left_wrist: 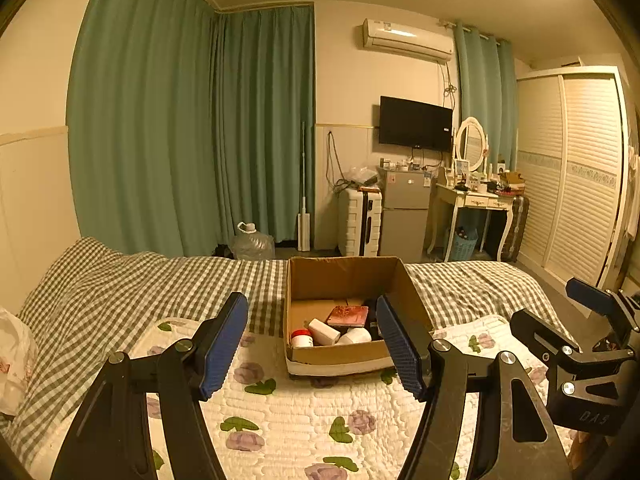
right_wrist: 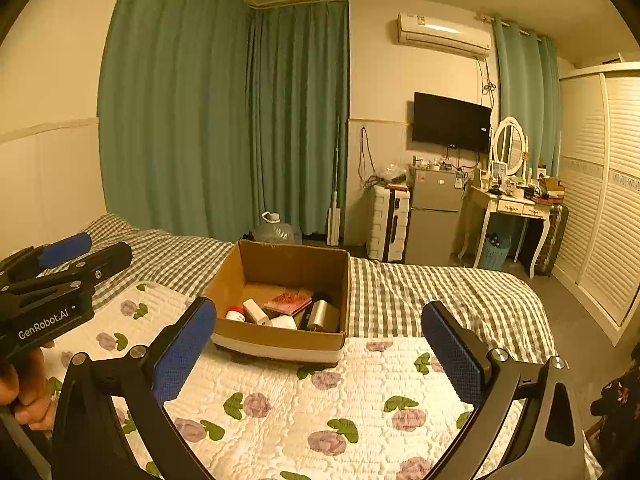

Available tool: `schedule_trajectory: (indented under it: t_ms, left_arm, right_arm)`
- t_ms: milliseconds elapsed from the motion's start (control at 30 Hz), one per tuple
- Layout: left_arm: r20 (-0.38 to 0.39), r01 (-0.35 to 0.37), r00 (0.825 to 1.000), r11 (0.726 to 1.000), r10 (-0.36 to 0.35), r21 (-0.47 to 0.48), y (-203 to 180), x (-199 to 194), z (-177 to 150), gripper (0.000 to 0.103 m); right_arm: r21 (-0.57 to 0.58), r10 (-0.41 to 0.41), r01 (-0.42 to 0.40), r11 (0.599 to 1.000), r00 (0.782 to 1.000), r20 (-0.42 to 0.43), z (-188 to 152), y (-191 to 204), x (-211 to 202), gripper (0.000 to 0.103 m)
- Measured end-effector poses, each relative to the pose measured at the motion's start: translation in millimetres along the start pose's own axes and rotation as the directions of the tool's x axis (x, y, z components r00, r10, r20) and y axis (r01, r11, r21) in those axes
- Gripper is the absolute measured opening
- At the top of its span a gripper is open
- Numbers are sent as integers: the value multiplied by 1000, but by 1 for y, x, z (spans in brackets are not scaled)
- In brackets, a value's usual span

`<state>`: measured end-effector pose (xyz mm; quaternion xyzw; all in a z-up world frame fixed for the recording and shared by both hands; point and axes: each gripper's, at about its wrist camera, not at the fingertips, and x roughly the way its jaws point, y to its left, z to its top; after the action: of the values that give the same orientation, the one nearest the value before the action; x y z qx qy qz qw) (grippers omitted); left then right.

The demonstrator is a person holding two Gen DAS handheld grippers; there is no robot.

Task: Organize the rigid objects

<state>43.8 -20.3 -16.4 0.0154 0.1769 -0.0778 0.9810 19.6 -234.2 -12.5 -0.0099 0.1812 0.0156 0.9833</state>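
An open cardboard box [left_wrist: 344,276] [right_wrist: 294,260] stands on the bed's floral quilt [left_wrist: 304,412]. Inside lie a red-capped white bottle [left_wrist: 301,337] [right_wrist: 235,313], a white bottle on its side [left_wrist: 323,331] [right_wrist: 255,311], a reddish flat box [left_wrist: 347,316] [right_wrist: 287,302], a white jar [left_wrist: 356,336] and a silver cylinder [right_wrist: 322,315]. My left gripper [left_wrist: 312,344] is open and empty, held above the quilt just short of the box. My right gripper [right_wrist: 318,350] is open and empty, also in front of the box. The right gripper shows at the left view's right edge [left_wrist: 576,332].
The bed has a grey checked cover [right_wrist: 432,292]. A crumpled white bag [left_wrist: 14,360] lies at the bed's left edge. Beyond the bed stand a water jug [left_wrist: 253,242], a white suitcase [left_wrist: 359,222], a small fridge [left_wrist: 404,216], a dressing table [left_wrist: 476,204] and a wardrobe [left_wrist: 576,176].
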Motion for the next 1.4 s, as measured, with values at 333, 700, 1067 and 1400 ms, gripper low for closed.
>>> schedule_trajectory:
  t_ms: [333,700,1067,1400]
  left_arm:
    - [0,-10,1000,1000,10,10,0,-6,1,70]
    - [8,-6,1000,1000,6,20,-4,-11,4,70]
    - [12,-5,1000,1000,5,6,0,-6,3,70]
    - [-4,-10,1000,1000,10,6,1,-3,3,70]
  right_arm:
    - [3,3,-3,1000,1000,2,3,4,-7,103]
    - [10,-2,2,1000,1000,14,5,3,-12,103]
    - [-1,-8,8,1000,1000,21,7,5,-15,103]
    - [-5,1,-1,1000,1000,11,9,8,-10,103]
